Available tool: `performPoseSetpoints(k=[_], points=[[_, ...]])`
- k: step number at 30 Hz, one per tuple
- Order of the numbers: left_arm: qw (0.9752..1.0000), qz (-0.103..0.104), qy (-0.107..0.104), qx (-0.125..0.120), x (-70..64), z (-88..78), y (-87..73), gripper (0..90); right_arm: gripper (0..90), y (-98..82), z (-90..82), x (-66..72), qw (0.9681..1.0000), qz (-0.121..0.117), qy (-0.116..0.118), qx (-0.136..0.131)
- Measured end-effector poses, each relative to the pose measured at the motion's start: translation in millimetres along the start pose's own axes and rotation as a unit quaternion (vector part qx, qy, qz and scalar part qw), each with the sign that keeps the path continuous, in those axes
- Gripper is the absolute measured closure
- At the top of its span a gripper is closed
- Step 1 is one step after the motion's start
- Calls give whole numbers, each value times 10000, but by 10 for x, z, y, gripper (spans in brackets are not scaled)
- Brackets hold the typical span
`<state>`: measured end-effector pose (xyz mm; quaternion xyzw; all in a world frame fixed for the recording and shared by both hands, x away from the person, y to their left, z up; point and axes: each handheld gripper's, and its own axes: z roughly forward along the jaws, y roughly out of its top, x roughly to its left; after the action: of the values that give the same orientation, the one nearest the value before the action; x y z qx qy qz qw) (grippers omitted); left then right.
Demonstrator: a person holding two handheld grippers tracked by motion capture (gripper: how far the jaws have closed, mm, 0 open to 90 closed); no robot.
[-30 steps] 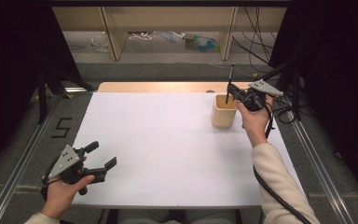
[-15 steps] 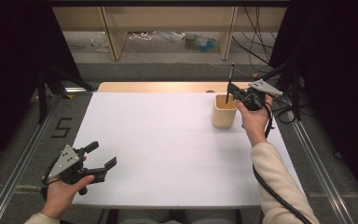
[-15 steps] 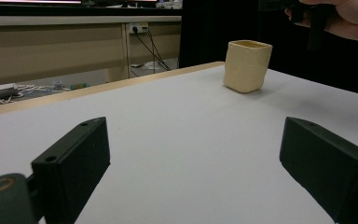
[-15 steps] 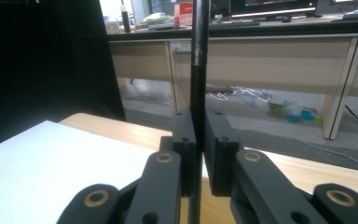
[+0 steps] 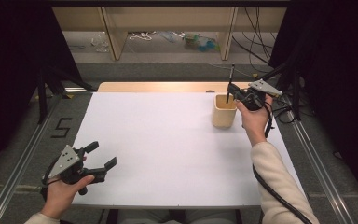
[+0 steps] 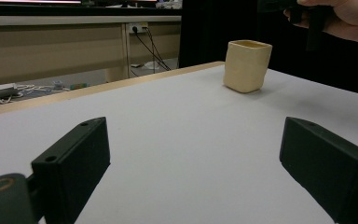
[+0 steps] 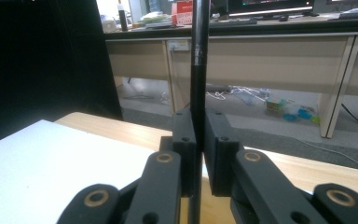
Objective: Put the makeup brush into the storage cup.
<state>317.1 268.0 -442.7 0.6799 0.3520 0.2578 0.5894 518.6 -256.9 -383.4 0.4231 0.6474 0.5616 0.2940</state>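
Observation:
A beige cup (image 5: 224, 111) stands at the back right of the white table top (image 5: 168, 149); it is also in the left gripper view (image 6: 246, 65). My right gripper (image 5: 231, 92) hovers just above the cup, shut on a thin black pen (image 5: 231, 79) held upright. The pen's lower end dips into the cup's mouth. In the right gripper view the pen (image 7: 199, 56) rises between the pressed pads of the right gripper (image 7: 199, 149). My left gripper (image 5: 101, 154) rests low at the near left, open with nothing between its jaws (image 6: 200, 168).
A wooden strip (image 5: 158, 87) edges the table's far side. Metal rails (image 5: 317, 158) run along both sides, and a "5" mark (image 5: 61, 127) lies on the left. Cables (image 5: 279, 112) hang by the right hand. Desk legs and floor clutter (image 5: 196, 41) lie beyond.

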Motion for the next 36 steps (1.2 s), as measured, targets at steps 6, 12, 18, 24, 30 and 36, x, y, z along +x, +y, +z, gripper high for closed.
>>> performPoseSetpoints(k=[6,12,18,24,30,36], points=[[10000,-3,0,-2,0,0,0,81,843,-7,12,-6,10000,14,-36,2],[10000,-2,-1,-2,0,0,0,81,843,-24,20,-23,10000,35,-58,33],[10000,-1,-4,-2,-1,0,0,81,843,-28,24,-24,10000,19,-44,49],[10000,-3,-1,1,-1,0,0,81,843,-34,30,-22,10000,59,-53,55],[10000,-1,-1,1,-1,0,0,81,843,-45,39,-24,10000,16,-37,55],[10000,3,-2,-1,-2,0,0,81,843,-52,42,-26,10000,20,-37,76]])
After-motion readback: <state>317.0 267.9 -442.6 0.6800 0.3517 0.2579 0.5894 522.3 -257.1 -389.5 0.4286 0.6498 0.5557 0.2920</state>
